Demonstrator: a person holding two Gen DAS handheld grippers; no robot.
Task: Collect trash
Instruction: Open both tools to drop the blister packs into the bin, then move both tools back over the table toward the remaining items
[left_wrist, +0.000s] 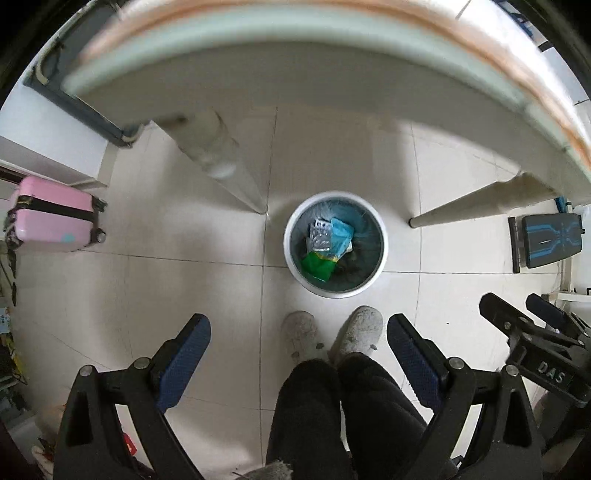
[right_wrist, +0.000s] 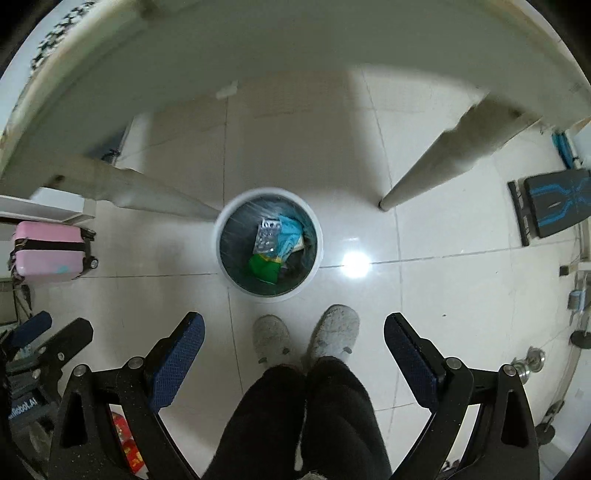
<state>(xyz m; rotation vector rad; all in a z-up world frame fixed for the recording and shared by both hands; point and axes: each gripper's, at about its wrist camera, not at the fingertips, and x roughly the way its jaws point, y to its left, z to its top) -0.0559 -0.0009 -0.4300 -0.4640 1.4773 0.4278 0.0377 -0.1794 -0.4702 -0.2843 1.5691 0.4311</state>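
Both held above a white bin (left_wrist: 335, 243) on the floor under the counter (left_wrist: 295, 74), the left claw (left_wrist: 298, 334) and right claw (right_wrist: 294, 332) gaping wide, empty. Wrappers (left_wrist: 327, 243) already inside. Likely between drops; next, fetching more trash.

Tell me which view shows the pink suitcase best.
The right wrist view: the suitcase is whole there, strap and wheels visible. The left wrist view shows it too, but it sits closer to the frame's edge.
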